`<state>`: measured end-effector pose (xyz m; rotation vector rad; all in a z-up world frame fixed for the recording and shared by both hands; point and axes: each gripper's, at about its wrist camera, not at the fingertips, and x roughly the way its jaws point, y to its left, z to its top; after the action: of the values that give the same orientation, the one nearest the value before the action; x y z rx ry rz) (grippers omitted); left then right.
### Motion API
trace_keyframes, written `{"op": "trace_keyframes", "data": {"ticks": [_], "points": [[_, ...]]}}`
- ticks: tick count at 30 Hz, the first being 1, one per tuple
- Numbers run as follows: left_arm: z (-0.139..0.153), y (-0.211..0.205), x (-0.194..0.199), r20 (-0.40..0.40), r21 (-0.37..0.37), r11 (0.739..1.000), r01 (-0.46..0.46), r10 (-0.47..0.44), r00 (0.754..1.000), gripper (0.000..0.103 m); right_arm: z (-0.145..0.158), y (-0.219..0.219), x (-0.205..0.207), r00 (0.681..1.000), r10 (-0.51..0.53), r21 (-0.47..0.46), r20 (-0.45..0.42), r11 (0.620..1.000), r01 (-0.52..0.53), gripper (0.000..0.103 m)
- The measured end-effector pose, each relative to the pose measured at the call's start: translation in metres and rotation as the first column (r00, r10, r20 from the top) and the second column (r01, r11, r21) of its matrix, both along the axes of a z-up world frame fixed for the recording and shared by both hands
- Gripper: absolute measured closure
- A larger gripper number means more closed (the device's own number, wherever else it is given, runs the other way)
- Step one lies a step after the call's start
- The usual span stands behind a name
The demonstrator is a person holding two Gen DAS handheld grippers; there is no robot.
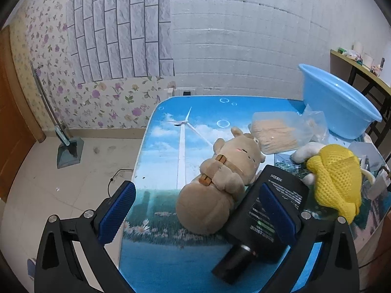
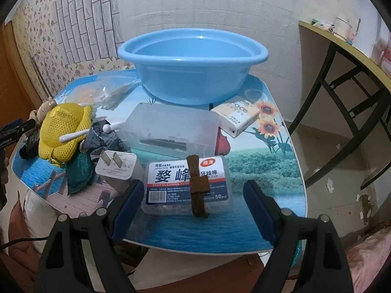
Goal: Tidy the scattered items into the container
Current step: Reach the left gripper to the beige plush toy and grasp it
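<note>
Jaws on both the left gripper (image 1: 198, 210) and right gripper (image 2: 194, 204) spread wide, gripping nothing; blue basin (image 2: 193, 73) at the table's far edge looks empty; beige plush (image 1: 220, 183), floss box (image 2: 188, 185), black adapter (image 1: 276, 210) lie scattered; task barely begun.

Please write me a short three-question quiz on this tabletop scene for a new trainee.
1. True or false: the round light-blue plastic basin already holds some of the scattered items.
2. What lies across the lid of the clear plastic floss-pick box? A) a brown bundle of sticks B) a white spoon C) a charger
3. Which plush toy lies beside the black power adapter in the left wrist view?

Key: 1 false, it looks empty. 2 A, the brown bundle of sticks. 3 The beige plush animal.
</note>
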<state>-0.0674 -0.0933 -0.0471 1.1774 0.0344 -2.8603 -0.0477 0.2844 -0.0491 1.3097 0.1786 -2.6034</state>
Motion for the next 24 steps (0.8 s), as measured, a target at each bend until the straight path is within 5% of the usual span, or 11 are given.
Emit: {"op": "trace_keyframes", "data": {"ticks": [7, 11, 24], "points": [[-0.007, -0.002, -0.01, 0.009, 0.019, 1.0, 0.022, -0.022, 1.0, 0.008, -0.005, -0.006, -0.004, 1.0, 0.008, 0.019, 0.017, 1.0, -0.009, 0.019], [-0.005, -0.001, -0.012, 0.003, 0.057, 0.997, 0.056, -0.056, 0.998, 0.048, -0.009, -0.006, -0.006, 0.999, 0.004, 0.018, 0.034, 1.0, -0.005, 0.019], [0.012, 0.004, 0.007, -0.016, 0.044, 0.998, 0.049, -0.049, 0.999, 0.054, 0.001, 0.012, 0.0, 1.0, -0.02, -0.042, -0.014, 0.999, 0.019, 0.022]]}}
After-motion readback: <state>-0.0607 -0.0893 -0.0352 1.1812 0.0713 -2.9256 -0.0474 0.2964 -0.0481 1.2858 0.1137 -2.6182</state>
